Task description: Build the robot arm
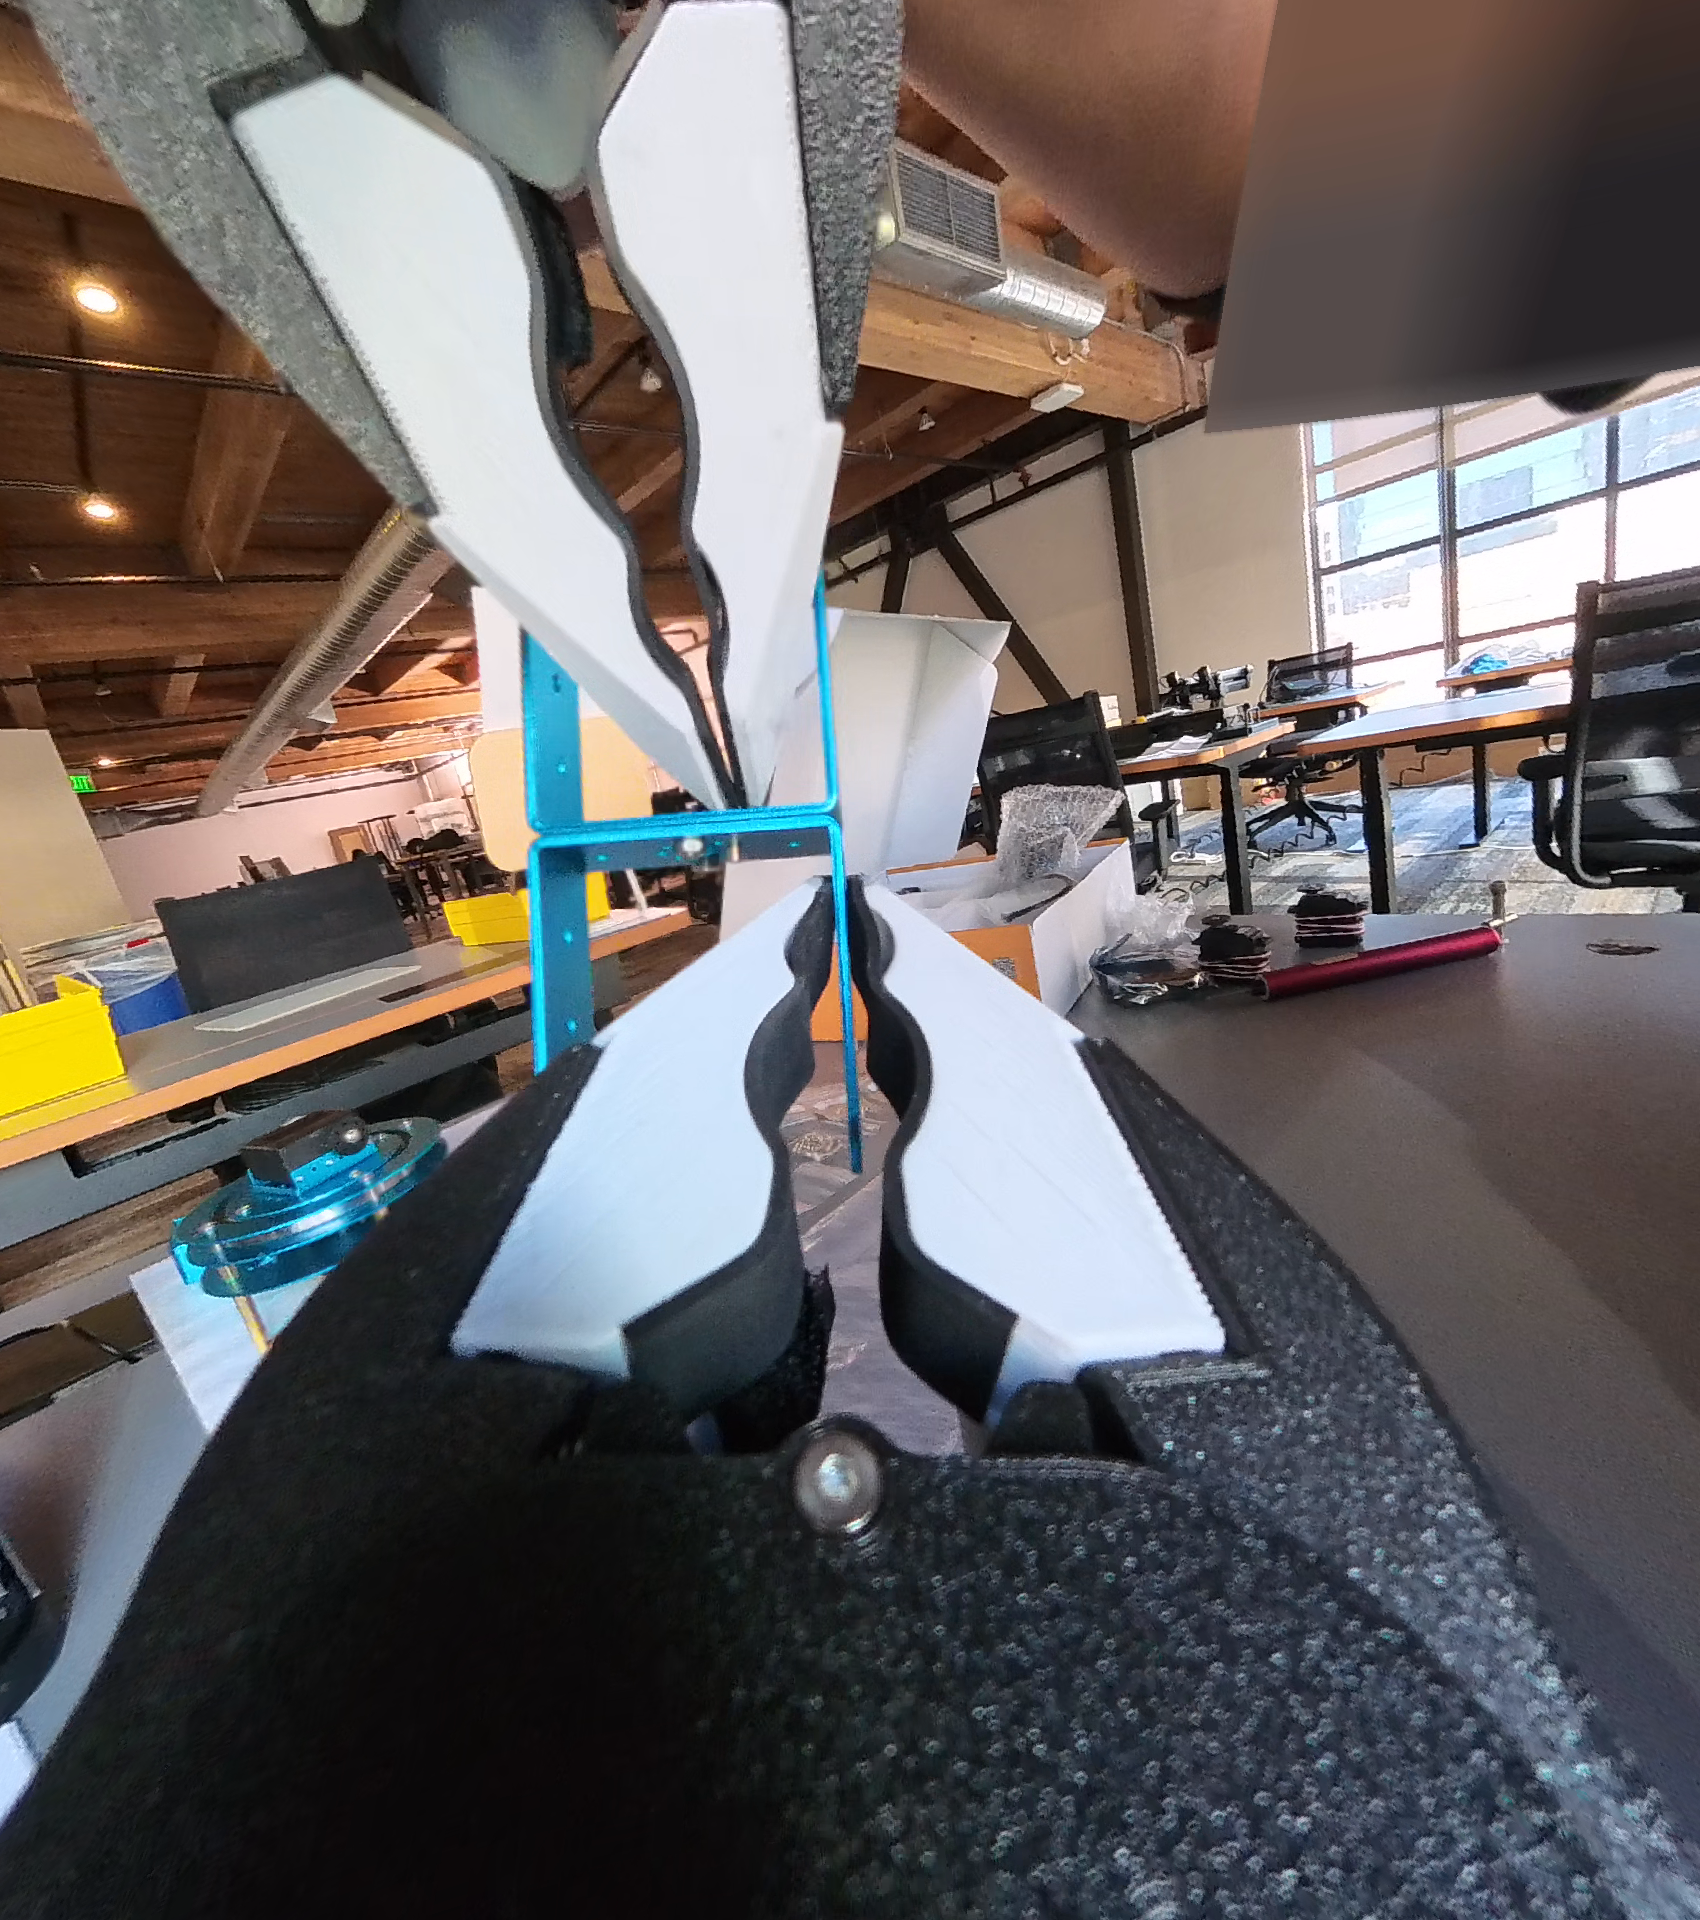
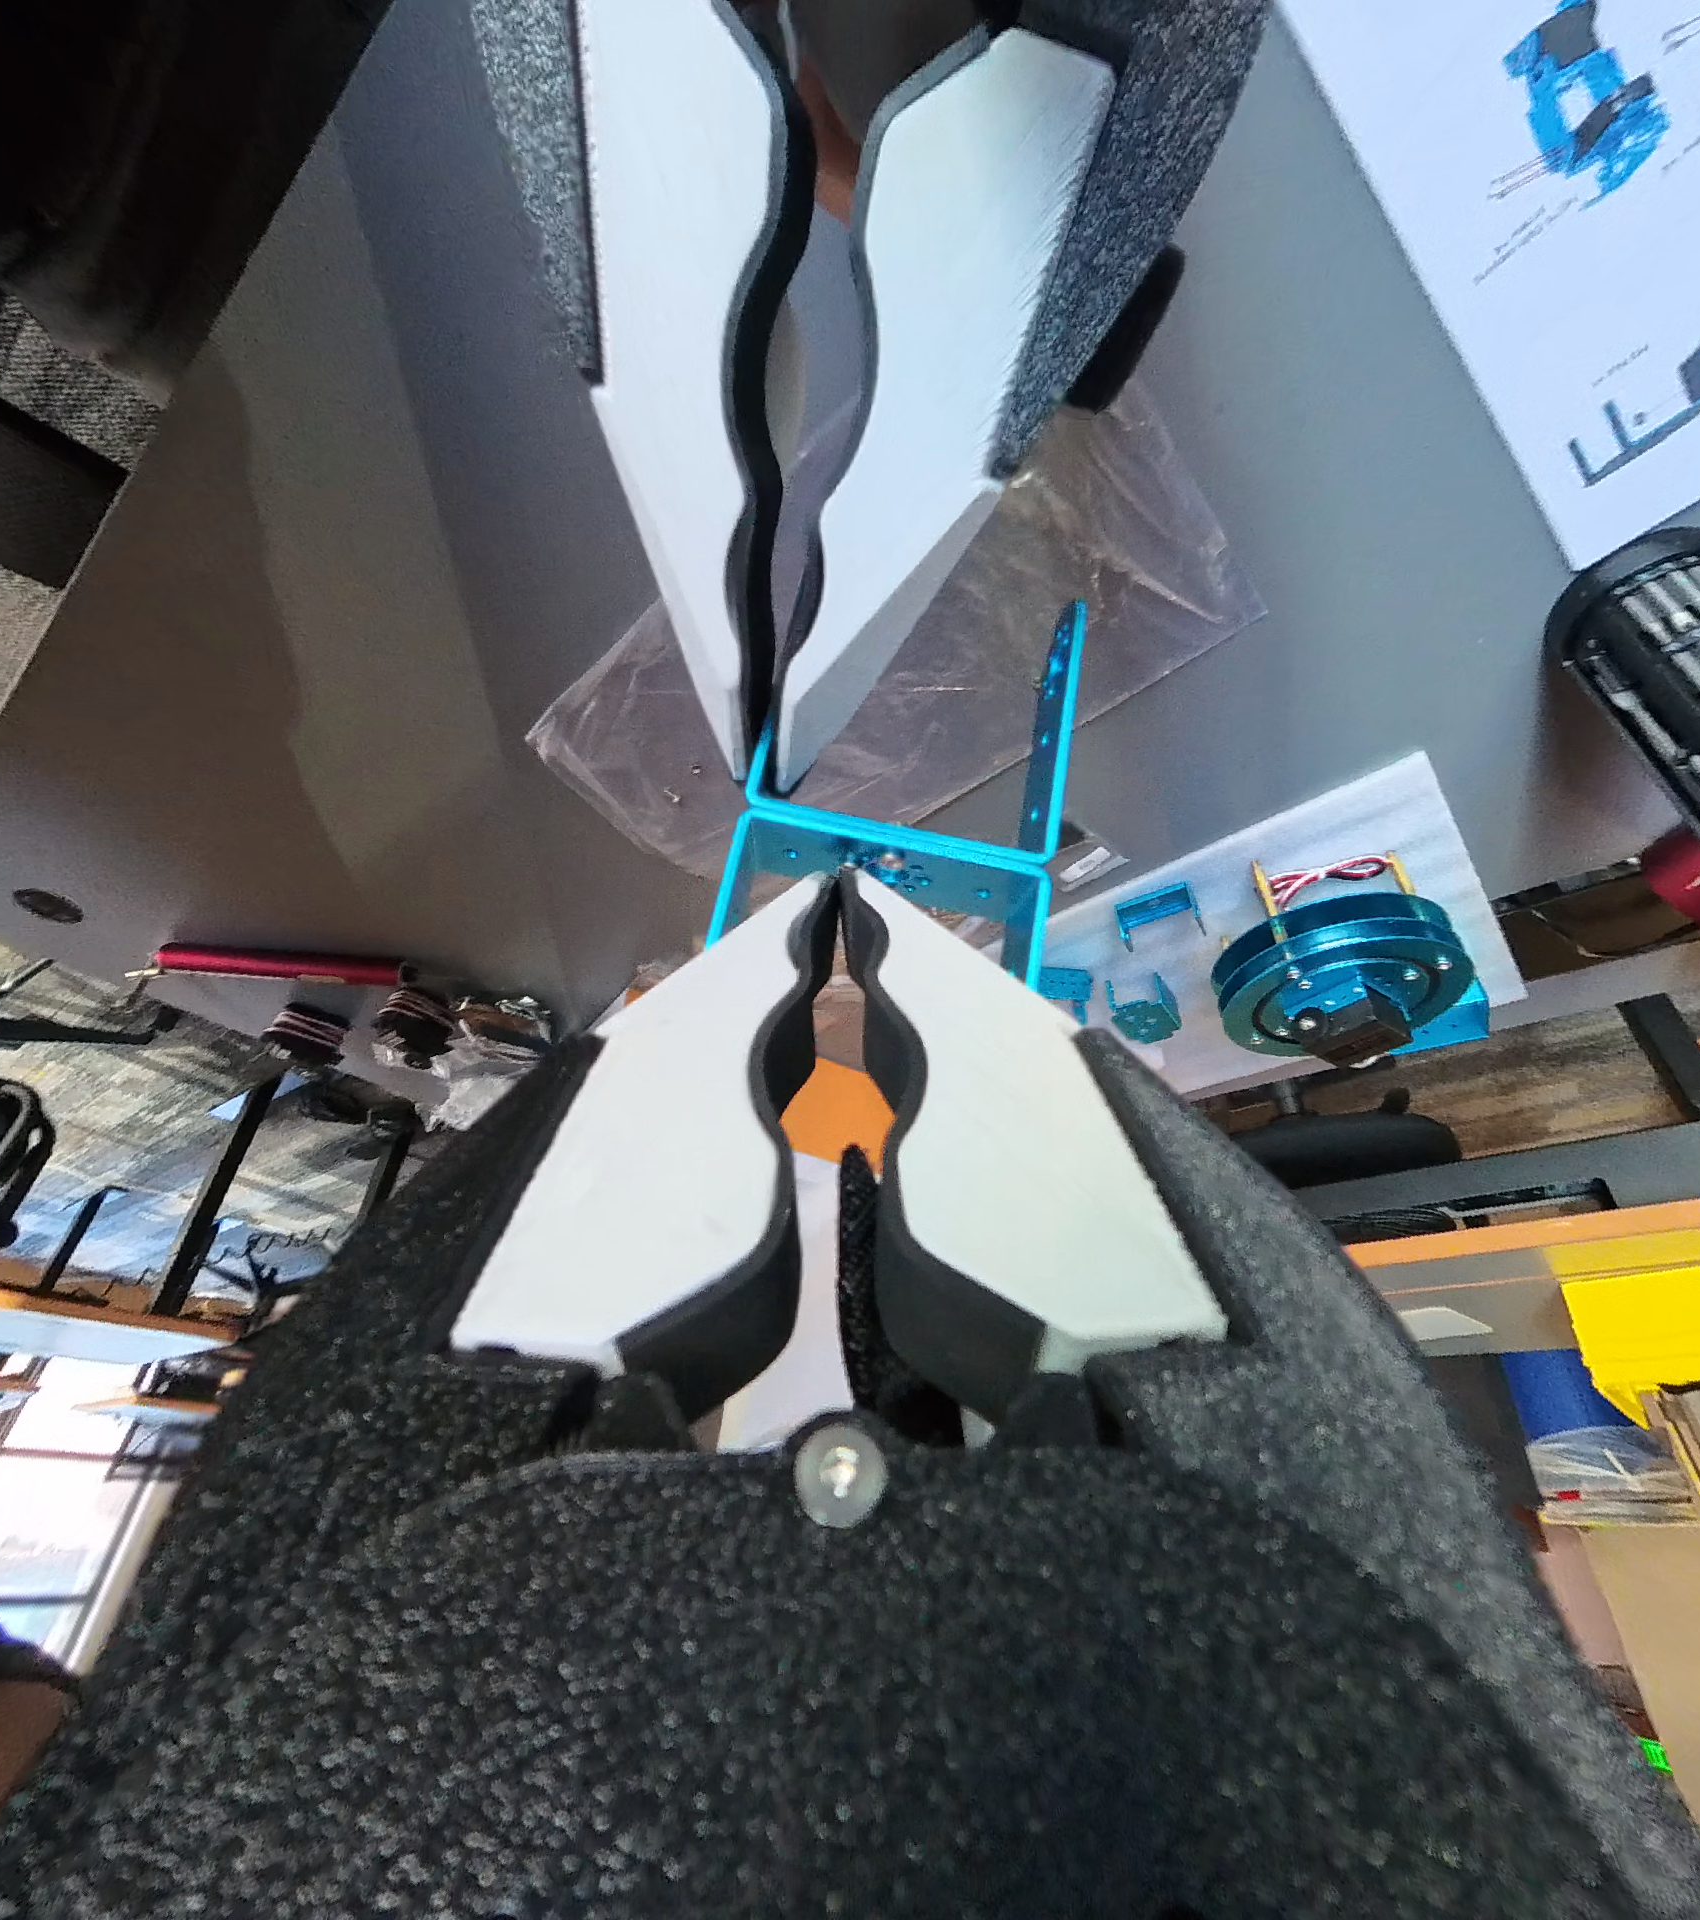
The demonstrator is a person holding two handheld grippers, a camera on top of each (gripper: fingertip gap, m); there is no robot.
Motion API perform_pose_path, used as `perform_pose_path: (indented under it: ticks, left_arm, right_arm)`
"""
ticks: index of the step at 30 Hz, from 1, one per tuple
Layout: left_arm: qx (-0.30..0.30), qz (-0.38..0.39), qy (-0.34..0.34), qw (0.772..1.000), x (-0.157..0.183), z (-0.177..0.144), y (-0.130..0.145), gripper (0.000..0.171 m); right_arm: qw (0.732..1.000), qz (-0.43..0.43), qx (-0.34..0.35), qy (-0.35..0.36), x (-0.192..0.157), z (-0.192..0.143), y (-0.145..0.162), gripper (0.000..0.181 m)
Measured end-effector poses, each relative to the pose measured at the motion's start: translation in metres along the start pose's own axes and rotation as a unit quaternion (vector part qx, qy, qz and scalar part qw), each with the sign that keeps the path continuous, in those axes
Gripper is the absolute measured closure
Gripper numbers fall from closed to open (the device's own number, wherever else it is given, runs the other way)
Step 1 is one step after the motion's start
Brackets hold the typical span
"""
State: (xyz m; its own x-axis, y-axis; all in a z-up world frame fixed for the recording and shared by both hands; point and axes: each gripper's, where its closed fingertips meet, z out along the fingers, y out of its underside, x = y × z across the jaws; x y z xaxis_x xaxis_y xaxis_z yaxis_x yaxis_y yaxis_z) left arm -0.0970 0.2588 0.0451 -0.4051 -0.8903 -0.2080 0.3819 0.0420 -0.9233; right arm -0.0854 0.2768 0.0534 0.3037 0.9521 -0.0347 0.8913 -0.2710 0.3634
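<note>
Two blue U-shaped brackets [image 1: 685, 847], screwed back to back, are held in the air above the table [image 1: 1448, 1143] between the two grippers. One bracket's side wall is clamped edge-on between the fingers of the left gripper [image 1: 841, 896], which enters from below in its own view. The other bracket's wall is clamped between the fingers of the right gripper [image 2: 838, 891]. The grippers are pointed at each other, tips nearly meeting at the joint, so each appears at the top of the other's view: the right gripper [image 1: 737, 795] from above, the left gripper [image 2: 763, 769] likewise.

Only in the left view are wooden ceiling beams, yellow bins [image 1: 10, 1049], an open white box [image 1: 991, 914] and office chairs seen. Only in the right view are a printed sheet [image 2: 1573, 260], a clear plastic bag [image 2: 1012, 623] and small loose blue brackets [image 2: 1152, 914] seen. A red rod [image 2: 274, 964] and a blue round base [image 2: 1345, 982] are shown in both.
</note>
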Motion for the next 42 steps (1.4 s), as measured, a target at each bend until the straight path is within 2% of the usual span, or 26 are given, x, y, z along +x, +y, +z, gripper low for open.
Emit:
perform_pose_path:
  ticks: [3, 5, 6, 8, 9, 11, 12, 15, 17, 19, 21, 23, 25, 28, 29, 31, 33, 35, 36, 38, 39, 40, 41, 42]
  left_arm:
    - [0.005, -0.001, -0.003, 1.0, -0.002, -0.002, -0.002, 0.171]
    - [0.002, 0.001, -0.007, 1.0, -0.003, -0.003, -0.003, 0.171]
    - [0.003, 0.001, -0.011, 1.0, -0.004, -0.003, -0.004, 0.171]
    - [-0.003, -0.002, -0.017, 1.0, -0.006, -0.003, -0.003, 0.171]
    - [-0.005, -0.004, -0.02, 1.0, -0.007, -0.003, -0.003, 0.171]
    - [-0.004, -0.009, -0.018, 1.0, -0.006, -0.004, -0.005, 0.171]
    - [-0.001, -0.011, -0.015, 1.0, -0.005, -0.004, -0.007, 0.171]
    - [0.011, -0.021, -0.002, 1.0, 0.0, -0.004, -0.016, 0.171]
    - [0.021, -0.029, 0.012, 0.999, 0.006, -0.003, -0.023, 0.171]
    - [0.028, -0.033, 0.024, 0.999, 0.011, -0.001, -0.03, 0.171]
    - [0.027, -0.034, 0.028, 0.999, 0.013, 0.001, -0.033, 0.171]
    - [0.02, -0.027, 0.036, 0.999, 0.016, 0.002, -0.034, 0.171]
    - [0.012, -0.01, 0.034, 0.999, 0.018, 0.003, -0.035, 0.171]
    - [-0.012, 0.032, 0.018, 0.999, 0.017, 0.004, -0.031, 0.171]
    - [-0.022, 0.052, 0.009, 0.998, 0.016, 0.004, -0.028, 0.171]
    - [-0.039, 0.068, 0.008, 0.997, 0.016, 0.004, -0.021, 0.171]
    - [-0.027, 0.061, 0.01, 0.998, 0.016, 0.002, -0.021, 0.171]
    - [-0.018, 0.058, 0.022, 0.998, 0.02, 0.002, -0.019, 0.171]
    - [-0.018, 0.065, 0.026, 0.997, 0.023, 0.002, -0.016, 0.171]
    - [-0.025, 0.094, 0.029, 0.995, 0.029, 0.005, -0.009, 0.171]
    - [-0.033, 0.108, 0.034, 0.993, 0.034, 0.007, -0.003, 0.171]
    - [-0.041, 0.118, 0.036, 0.991, 0.037, 0.008, 0.002, 0.171]
    - [-0.046, 0.126, 0.041, 0.99, 0.039, 0.01, 0.006, 0.171]
    - [-0.049, 0.129, 0.048, 0.989, 0.043, 0.011, 0.01, 0.171]
  right_arm:
    - [0.998, 0.012, 0.003, 0.062, 0.009, -0.017, 0.012, 0.181]
    - [0.987, 0.028, 0.079, 0.14, 0.018, -0.048, 0.012, 0.181]
    - [0.973, 0.045, 0.127, 0.19, 0.023, -0.067, 0.016, 0.18]
    - [0.926, 0.089, 0.236, 0.282, 0.026, -0.102, 0.027, 0.167]
    - [0.897, 0.102, 0.304, 0.303, 0.018, -0.111, 0.028, 0.159]
    - [0.84, 0.118, 0.411, 0.335, 0.001, -0.106, 0.031, 0.134]
    - [0.814, 0.117, 0.442, 0.358, -0.006, -0.095, 0.032, 0.129]
    - [0.727, 0.119, 0.515, 0.438, -0.018, -0.066, 0.03, 0.119]
    - [0.675, 0.101, 0.557, 0.474, -0.028, -0.053, 0.014, 0.112]
    - [0.622, 0.081, 0.549, 0.553, -0.028, -0.046, 0.004, 0.115]
    - [0.594, 0.095, 0.545, 0.584, -0.03, -0.042, 0.002, 0.125]
    - [0.604, 0.104, 0.572, 0.545, -0.035, -0.039, -0.005, 0.116]
    - [0.602, 0.1, 0.603, 0.515, -0.042, -0.042, -0.009, 0.113]
    - [0.621, 0.124, 0.627, 0.454, -0.044, -0.035, -0.007, 0.11]
    - [0.624, 0.138, 0.626, 0.447, -0.044, -0.033, -0.001, 0.12]
    - [0.656, 0.159, 0.604, 0.423, -0.043, -0.023, 0.01, 0.11]
    - [0.684, 0.173, 0.624, 0.336, -0.052, -0.015, 0.017, 0.096]
    - [0.68, 0.198, 0.66, 0.249, -0.058, -0.01, 0.031, 0.101]
    - [0.665, 0.215, 0.687, 0.2, -0.057, -0.007, 0.038, 0.104]
    - [0.606, 0.258, 0.747, 0.085, -0.045, 0.002, 0.052, 0.127]
    - [0.559, 0.241, 0.793, -0.008, -0.049, 0.0, 0.053, 0.124]
    - [0.501, 0.245, 0.824, -0.103, -0.045, -0.003, 0.058, 0.137]
    - [0.454, 0.244, 0.838, -0.178, -0.039, -0.002, 0.062, 0.153]
    - [0.423, 0.22, 0.849, -0.228, -0.04, -0.002, 0.064, 0.155]
